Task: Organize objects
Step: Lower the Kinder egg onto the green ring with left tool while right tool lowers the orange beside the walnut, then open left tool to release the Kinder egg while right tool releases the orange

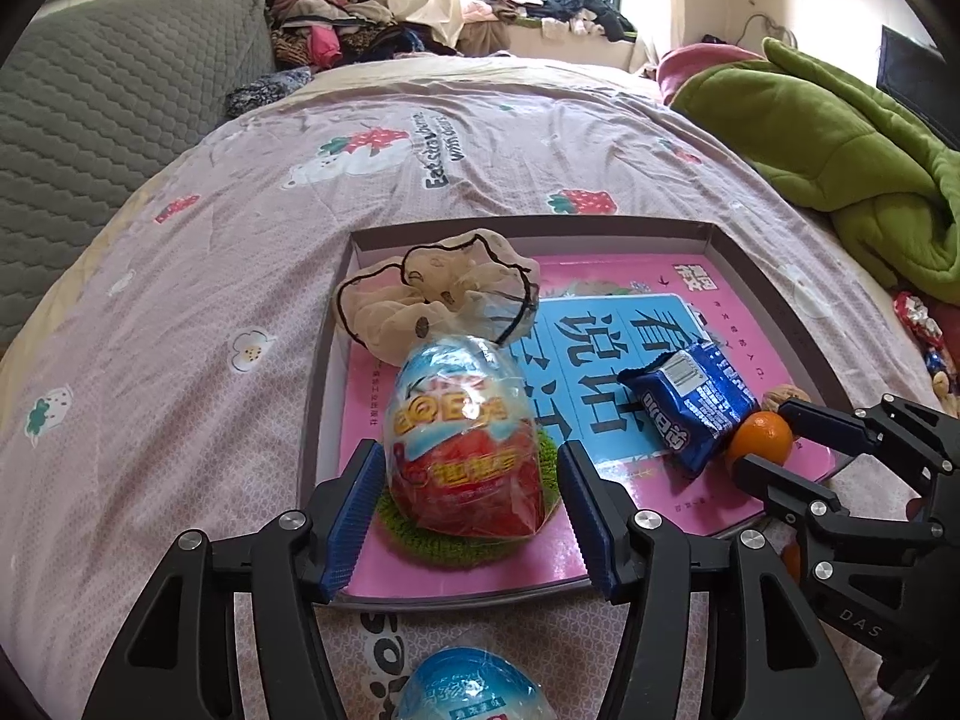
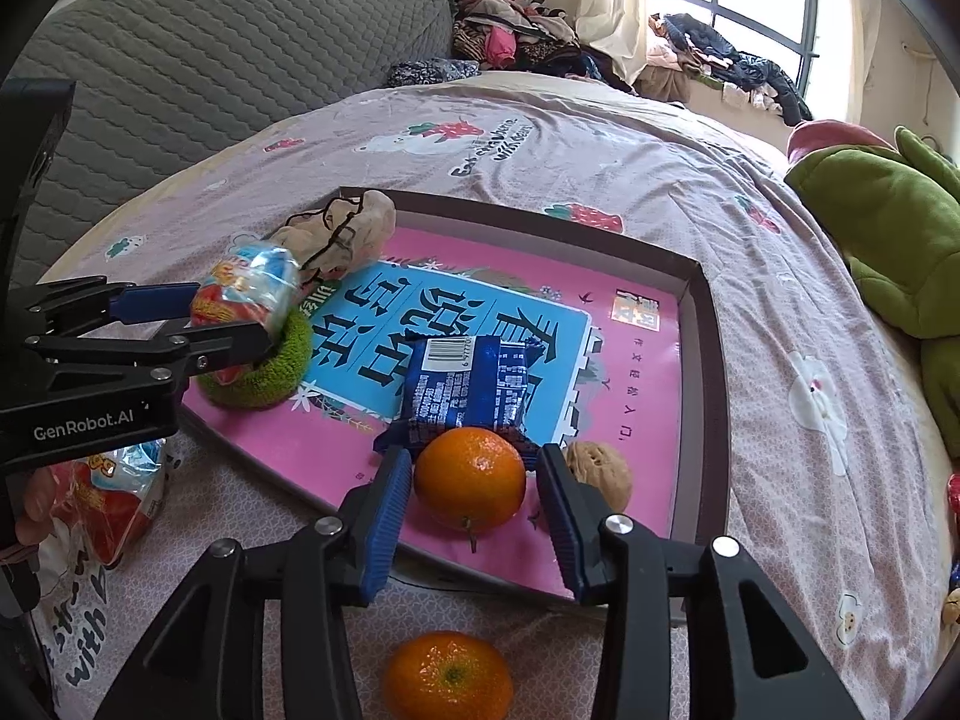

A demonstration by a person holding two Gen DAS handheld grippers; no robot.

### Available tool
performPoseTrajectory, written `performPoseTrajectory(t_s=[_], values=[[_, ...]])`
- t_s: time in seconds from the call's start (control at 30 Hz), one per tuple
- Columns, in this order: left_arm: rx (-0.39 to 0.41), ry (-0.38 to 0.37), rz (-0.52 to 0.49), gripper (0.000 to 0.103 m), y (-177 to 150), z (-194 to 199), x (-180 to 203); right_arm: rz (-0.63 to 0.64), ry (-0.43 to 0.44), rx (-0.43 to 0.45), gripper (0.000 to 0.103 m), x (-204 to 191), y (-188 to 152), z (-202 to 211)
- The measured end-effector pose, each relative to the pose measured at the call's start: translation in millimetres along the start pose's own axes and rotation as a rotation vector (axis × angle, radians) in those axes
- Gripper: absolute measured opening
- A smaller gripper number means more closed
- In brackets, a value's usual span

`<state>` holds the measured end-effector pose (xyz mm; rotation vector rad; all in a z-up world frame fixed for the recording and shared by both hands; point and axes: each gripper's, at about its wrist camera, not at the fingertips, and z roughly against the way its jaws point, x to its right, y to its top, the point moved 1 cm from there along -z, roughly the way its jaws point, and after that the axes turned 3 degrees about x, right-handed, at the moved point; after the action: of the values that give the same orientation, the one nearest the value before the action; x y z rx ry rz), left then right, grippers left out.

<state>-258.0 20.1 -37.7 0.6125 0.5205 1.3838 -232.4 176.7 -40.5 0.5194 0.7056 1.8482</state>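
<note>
A shallow grey tray (image 1: 774, 294) (image 2: 708, 324) on the bed holds a pink book (image 1: 606, 294) (image 2: 648, 372). My left gripper (image 1: 471, 516) (image 2: 240, 324) is open, its jaws on either side of a wrapped toy egg (image 1: 465, 438) (image 2: 249, 291) that stands on a green scrunchie (image 1: 456, 534) (image 2: 264, 369). My right gripper (image 2: 474, 510) (image 1: 762, 438) is open around an orange (image 2: 471, 477) (image 1: 762, 438) lying on the book. A blue snack packet (image 1: 690, 405) (image 2: 468, 393), a walnut (image 2: 600, 474) and a beige scrunchie (image 1: 432, 294) (image 2: 342, 234) also lie in the tray.
A second toy egg (image 1: 474, 687) (image 2: 111, 498) and a second orange (image 2: 447, 675) lie on the pink bedsheet (image 1: 180, 360) in front of the tray. A green blanket (image 1: 840, 132) lies at the right, a grey headboard (image 1: 102, 120) at the left. Clothes are piled at the back.
</note>
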Motion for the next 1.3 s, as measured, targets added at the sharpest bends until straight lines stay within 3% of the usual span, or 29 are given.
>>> performPoseTrajectory(t_s=[0.77, 0.93, 1.3], values=[[0.040, 0.007, 0.021, 0.062, 3.0, 22.5, -0.8, -0.004, -0.004, 0.033, 0.044, -0.3, 5.3, 14.8], [0.045, 0.005, 0.021, 0.062, 2.9, 27.4, 1.2, -0.006, -0.007, 0.040, 0.050, -0.8, 6.5, 17.9], [0.074, 0.004, 0.019, 0.062, 5.8, 50.3, 3.4, -0.022, 0.001, 0.090, 0.051, -0.3, 12.5, 40.9]])
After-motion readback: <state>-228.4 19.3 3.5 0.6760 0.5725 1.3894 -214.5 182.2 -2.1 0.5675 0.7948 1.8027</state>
